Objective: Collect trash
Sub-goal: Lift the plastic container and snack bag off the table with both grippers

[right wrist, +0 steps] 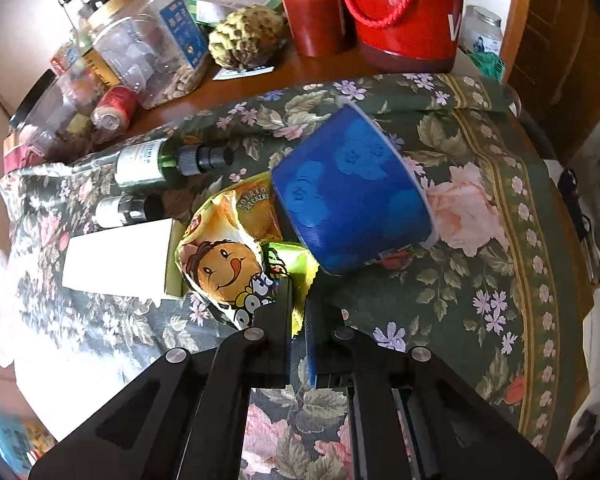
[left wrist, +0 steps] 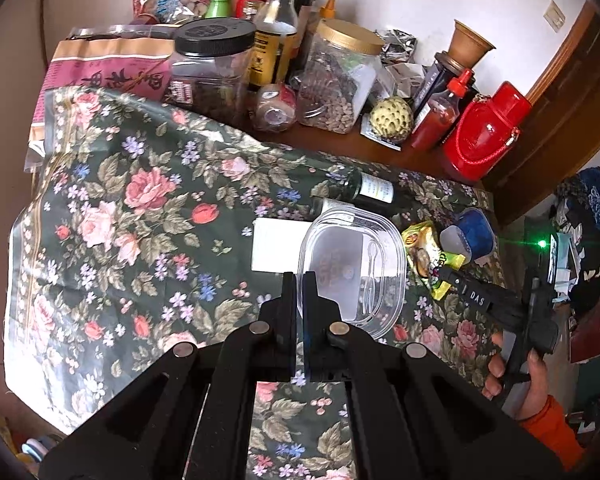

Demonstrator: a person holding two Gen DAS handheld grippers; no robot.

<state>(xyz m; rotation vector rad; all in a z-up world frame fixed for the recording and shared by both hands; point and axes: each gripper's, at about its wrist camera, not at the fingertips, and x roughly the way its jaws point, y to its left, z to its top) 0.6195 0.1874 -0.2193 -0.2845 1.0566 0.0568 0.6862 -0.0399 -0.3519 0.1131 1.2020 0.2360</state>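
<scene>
My left gripper is shut on the rim of a clear plastic container and holds it over the floral cloth. My right gripper is shut on the edge of a yellow cracker packet, which also shows in the left wrist view. A blue paper cup lies on its side against the packet. A white box, a green glass bottle and a small silver bottle lie on the cloth to the left.
Jars, sauce bottles, a custard apple and a red flask crowd the wooden table's back. A wooden door frame stands at the right. Clutter lies beyond the table's right edge.
</scene>
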